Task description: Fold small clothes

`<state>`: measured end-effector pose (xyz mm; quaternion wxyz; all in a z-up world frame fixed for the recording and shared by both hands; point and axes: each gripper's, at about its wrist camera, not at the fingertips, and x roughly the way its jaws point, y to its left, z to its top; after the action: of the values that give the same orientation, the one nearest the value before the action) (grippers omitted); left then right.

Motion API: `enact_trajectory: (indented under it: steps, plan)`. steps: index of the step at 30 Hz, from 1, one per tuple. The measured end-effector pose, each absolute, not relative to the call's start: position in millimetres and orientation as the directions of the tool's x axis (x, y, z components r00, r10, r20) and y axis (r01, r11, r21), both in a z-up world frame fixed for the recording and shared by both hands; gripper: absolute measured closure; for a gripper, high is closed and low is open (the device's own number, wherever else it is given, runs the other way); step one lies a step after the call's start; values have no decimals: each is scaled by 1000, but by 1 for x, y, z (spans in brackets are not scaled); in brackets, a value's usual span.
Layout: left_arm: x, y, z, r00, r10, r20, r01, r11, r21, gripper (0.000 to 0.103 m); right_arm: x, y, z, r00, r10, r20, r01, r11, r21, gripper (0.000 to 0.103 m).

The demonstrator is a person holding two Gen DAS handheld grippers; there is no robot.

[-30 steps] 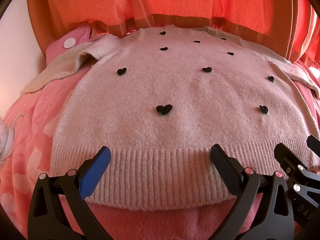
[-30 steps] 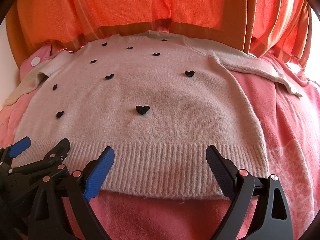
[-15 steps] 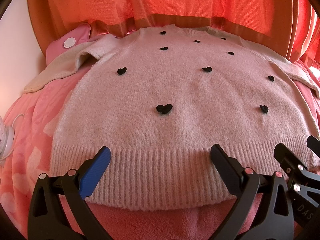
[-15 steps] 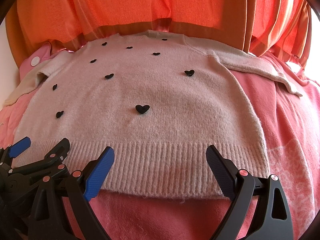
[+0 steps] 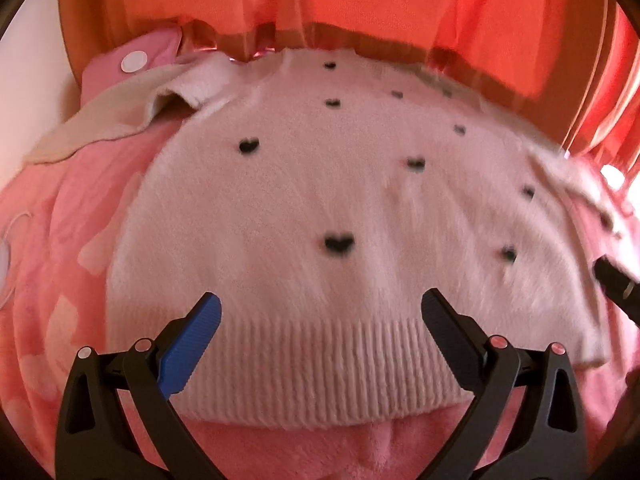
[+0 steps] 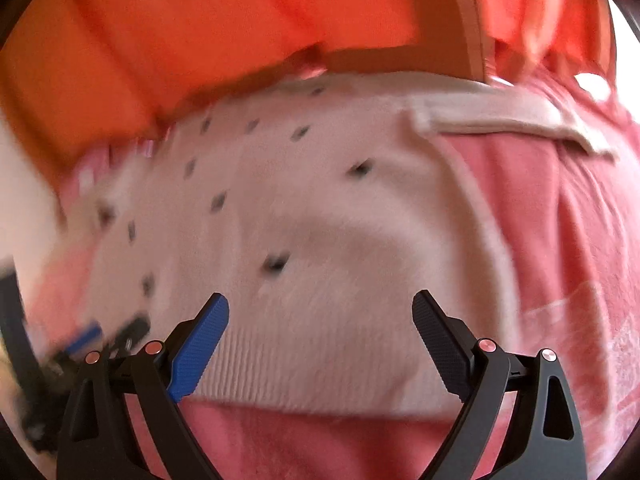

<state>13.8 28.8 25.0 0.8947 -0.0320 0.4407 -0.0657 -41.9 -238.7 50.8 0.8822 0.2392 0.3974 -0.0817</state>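
Note:
A small pale pink sweater (image 5: 320,200) with black hearts lies flat, front up, on a pink blanket (image 5: 60,280); it also shows in the right wrist view (image 6: 320,220), blurred. Its ribbed hem (image 5: 320,360) faces me. My left gripper (image 5: 320,316) is open and empty over the hem's left part. My right gripper (image 6: 320,316) is open and empty over the hem's right part. Each gripper shows at the edge of the other's view: the right (image 5: 616,284), the left (image 6: 100,340). The sleeves (image 6: 520,124) lie spread out to the sides.
Orange-red curtains (image 5: 360,8) hang right behind the sweater's collar. A pink pillow with a white dot (image 5: 136,60) lies at the back left. A white object (image 5: 4,256) sits at the left edge on the blanket.
Both grippers have moved forward over the hem and apart from each other. The right wrist view has swung and is motion-blurred. The sweater lies as before.

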Motion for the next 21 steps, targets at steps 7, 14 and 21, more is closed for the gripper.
enact_trajectory:
  steps: [7,14,21]
  plan:
    - [69,36,56,633,-164,-756,58,985,-165,5,-26,-439,22,652,-122,-749,644,611,460,21]
    - [110,25,31,629,-133,-766,-2,985,-172,5,-30,-562,-34,677,-180,-713,730,292,619,32]
    - [121,41,9,582,-122,-804,-12,987,-159,6,37,-546,29,709,-269,-651,692,438,573,92]
